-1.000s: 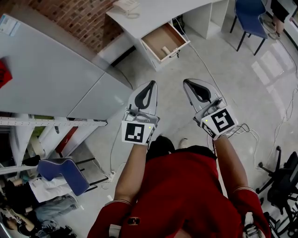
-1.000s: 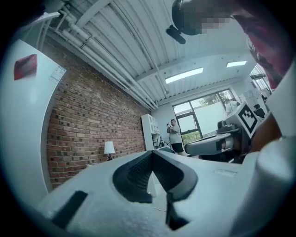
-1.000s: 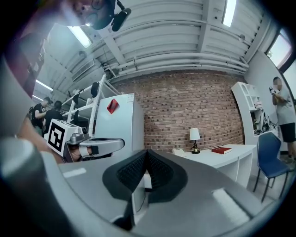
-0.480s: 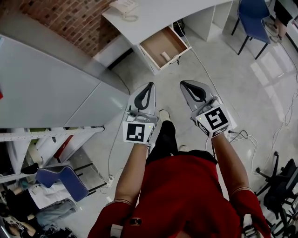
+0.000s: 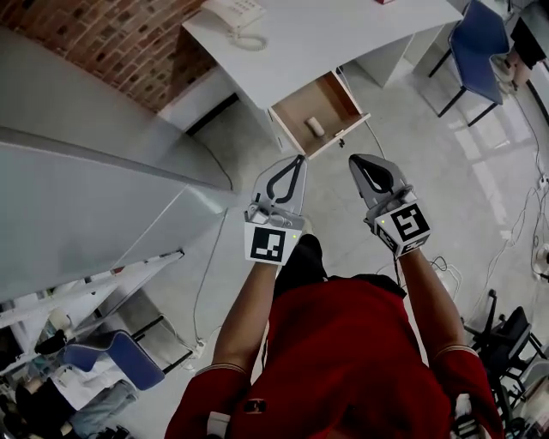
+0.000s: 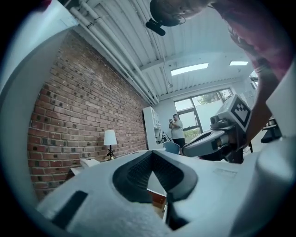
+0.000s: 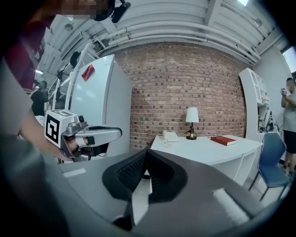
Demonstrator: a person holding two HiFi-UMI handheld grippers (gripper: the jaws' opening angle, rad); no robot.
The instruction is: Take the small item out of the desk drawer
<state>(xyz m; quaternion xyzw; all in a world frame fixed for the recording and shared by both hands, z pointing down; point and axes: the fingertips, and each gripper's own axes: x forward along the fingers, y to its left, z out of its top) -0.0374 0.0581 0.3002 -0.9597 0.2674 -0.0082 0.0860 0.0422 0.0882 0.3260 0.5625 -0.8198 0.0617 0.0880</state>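
Note:
The white desk (image 5: 317, 34) stands ahead with its wooden drawer (image 5: 296, 107) pulled open. A small pale item (image 5: 316, 127) lies inside it on the drawer floor. My left gripper (image 5: 299, 160) and right gripper (image 5: 354, 160) are held side by side in the air, just short of the drawer's front, touching nothing. Both are shut with nothing between the jaws. In the left gripper view its tips (image 6: 151, 153) meet in front of the desk. The right gripper's tips (image 7: 147, 151) also meet, with the desk top (image 7: 208, 148) beyond.
A telephone (image 5: 236, 13) sits on the desk, along with a lamp (image 7: 191, 121) and a red book (image 7: 223, 140). A tall grey cabinet (image 5: 77, 180) stands at the left, a blue chair (image 5: 476, 39) at the right. Cables (image 5: 446, 270) lie on the floor. A person (image 6: 175, 130) stands by the far window.
I have come closer to the desk, so the open drawer now lies just beyond both gripper tips. Both grippers stayed shut and side by side.

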